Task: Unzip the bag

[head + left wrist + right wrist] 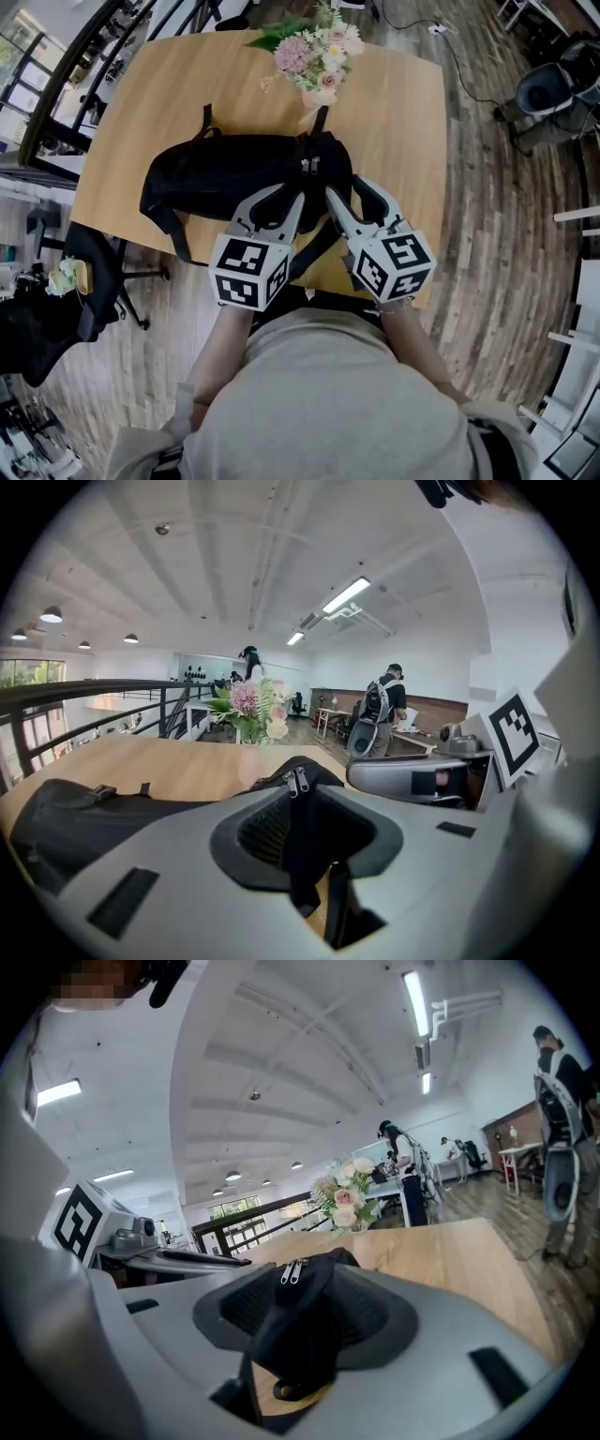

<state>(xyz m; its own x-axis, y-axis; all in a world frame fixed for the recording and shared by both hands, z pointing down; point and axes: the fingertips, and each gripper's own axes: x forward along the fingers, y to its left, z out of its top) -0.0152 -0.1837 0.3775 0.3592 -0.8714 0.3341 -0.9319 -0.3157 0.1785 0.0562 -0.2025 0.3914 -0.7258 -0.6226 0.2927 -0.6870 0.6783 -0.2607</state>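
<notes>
Bag (234,173) on table (403,112), flowers (319,52) behind

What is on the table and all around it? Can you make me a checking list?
Surface: wooden table.
Job's things: black bag lying on the table; its two zip pulls sit together, and the zip looks closed.
Clutter: bunch of flowers at the far edge, beyond the bag.
Grippers: left gripper and right gripper at the bag's near side, either side of the pulls; both tongs apart, black bag material shows between them, no grip seen.
Cables: one cable on the floor right of the table.
Surroundings: wood floor, office chair at left, railing, a person at desks far off.
</notes>
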